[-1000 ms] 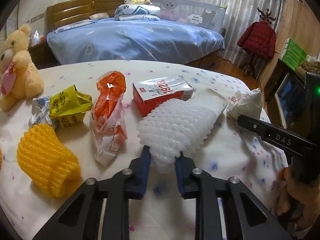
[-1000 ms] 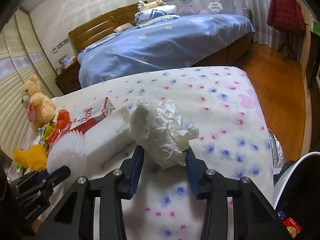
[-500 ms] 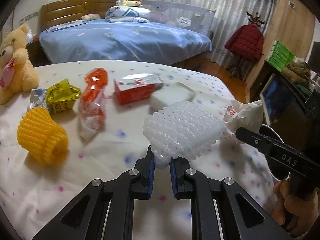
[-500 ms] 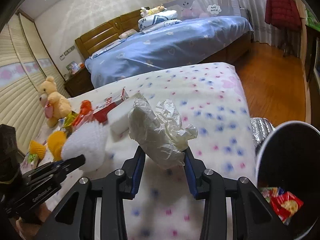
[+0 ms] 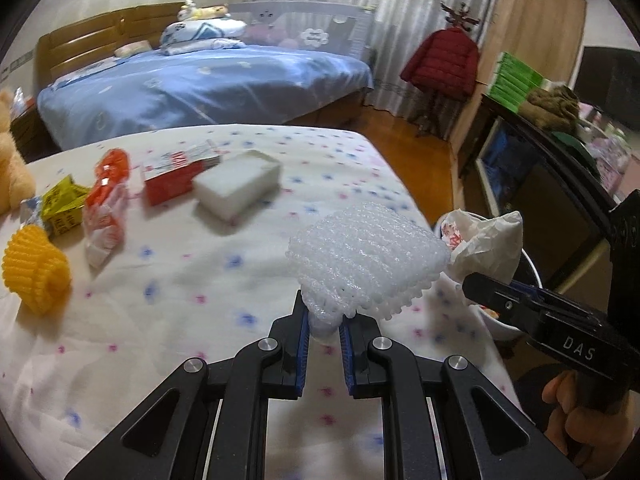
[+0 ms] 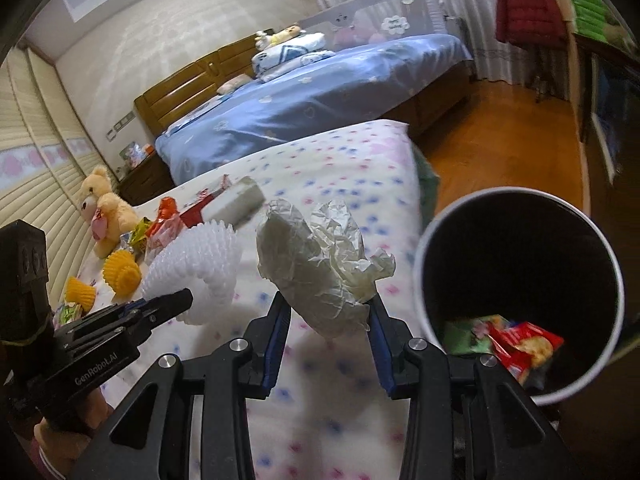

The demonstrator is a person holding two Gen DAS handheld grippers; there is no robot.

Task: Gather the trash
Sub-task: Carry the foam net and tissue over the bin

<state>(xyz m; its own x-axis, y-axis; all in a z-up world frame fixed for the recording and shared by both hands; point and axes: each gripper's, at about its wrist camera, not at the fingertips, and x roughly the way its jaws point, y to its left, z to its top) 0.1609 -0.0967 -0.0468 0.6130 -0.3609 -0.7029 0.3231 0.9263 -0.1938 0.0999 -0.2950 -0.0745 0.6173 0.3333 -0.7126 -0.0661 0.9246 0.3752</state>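
Observation:
My left gripper (image 5: 323, 320) is shut on a white foam fruit net (image 5: 366, 260) and holds it above the flowered bedspread near its right edge; the net also shows in the right wrist view (image 6: 200, 268). My right gripper (image 6: 328, 312) is shut on a crumpled white paper wad (image 6: 320, 268), held just left of the white-rimmed trash bin (image 6: 420, 276). The wad (image 5: 488, 236) hangs over the bin in the left wrist view. The bin holds several wrappers (image 6: 516, 340).
On the bedspread lie a white foam block (image 5: 238, 184), a red carton (image 5: 172, 180), an orange-white wrapper (image 5: 106, 200), a yellow wrapper (image 5: 60, 204) and a yellow foam net (image 5: 34, 268). A teddy bear (image 6: 102, 208) sits at the far left. A blue bed (image 5: 200, 88) stands behind.
Both grippers moved right with their loads, off the pile toward the bed's right edge. The trash bin has come fully into the right wrist view.

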